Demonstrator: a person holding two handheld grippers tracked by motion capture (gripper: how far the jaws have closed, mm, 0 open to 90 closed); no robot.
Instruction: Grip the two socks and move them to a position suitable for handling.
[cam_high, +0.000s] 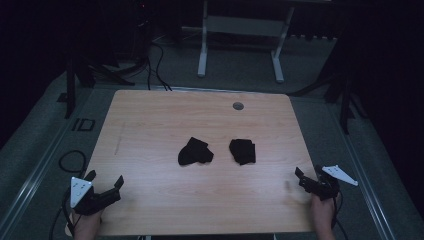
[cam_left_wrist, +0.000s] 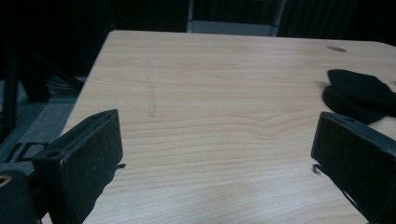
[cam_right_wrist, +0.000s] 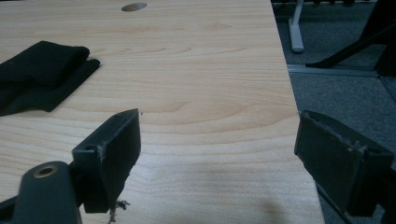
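While two black socks (cam_high: 195, 151) (cam_high: 243, 151) lie mid-desk (cam_high: 150, 120), the left gripper (cam_high: 105, 186) and right gripper (cam_high: 307, 176) wait wide open, empty.

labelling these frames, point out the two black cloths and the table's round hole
left black cloth (cam_high: 195, 151), high view, middle of the bundle
right black cloth (cam_high: 242, 151), high view, its centre
round hole (cam_high: 238, 106), high view, its middle

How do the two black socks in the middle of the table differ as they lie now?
The left sock lies spread and irregular, with a point toward the far edge; the right sock is folded into a squarer bundle. The left sock covers slightly more table. Both are black, lying flat, apart from each other and untouched by either gripper.
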